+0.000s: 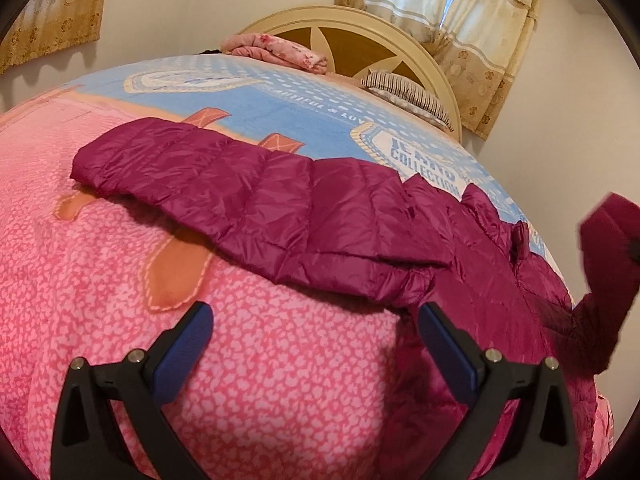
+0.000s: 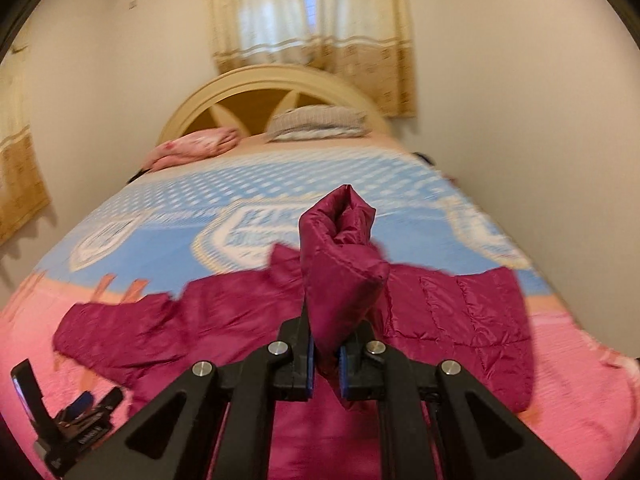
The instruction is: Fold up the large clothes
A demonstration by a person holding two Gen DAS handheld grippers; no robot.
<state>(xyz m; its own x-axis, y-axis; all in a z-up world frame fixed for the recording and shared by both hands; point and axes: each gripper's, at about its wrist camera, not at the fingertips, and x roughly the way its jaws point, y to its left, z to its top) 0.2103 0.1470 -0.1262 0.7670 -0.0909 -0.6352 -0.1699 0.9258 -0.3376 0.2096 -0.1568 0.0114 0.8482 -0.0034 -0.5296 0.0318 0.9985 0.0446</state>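
Currently R gripper [image 2: 325, 354] is clamped on a bunched cuff of the maroon puffer jacket [image 1: 280, 216], spread on the bed blanket [image 1: 280, 360]; L gripper [image 1: 316, 328] jaws wide, empty. Risk: slick fabric slips out (thin pinch), or sleeve drags body askew w/ nothing pinning it.

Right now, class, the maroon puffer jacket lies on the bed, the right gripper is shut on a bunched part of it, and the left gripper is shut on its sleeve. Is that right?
Not quite. The left gripper is open and holds nothing, as the left wrist view shows. The rest stands: the maroon puffer jacket lies on the bed, and the right gripper is shut on a bunched part of it.
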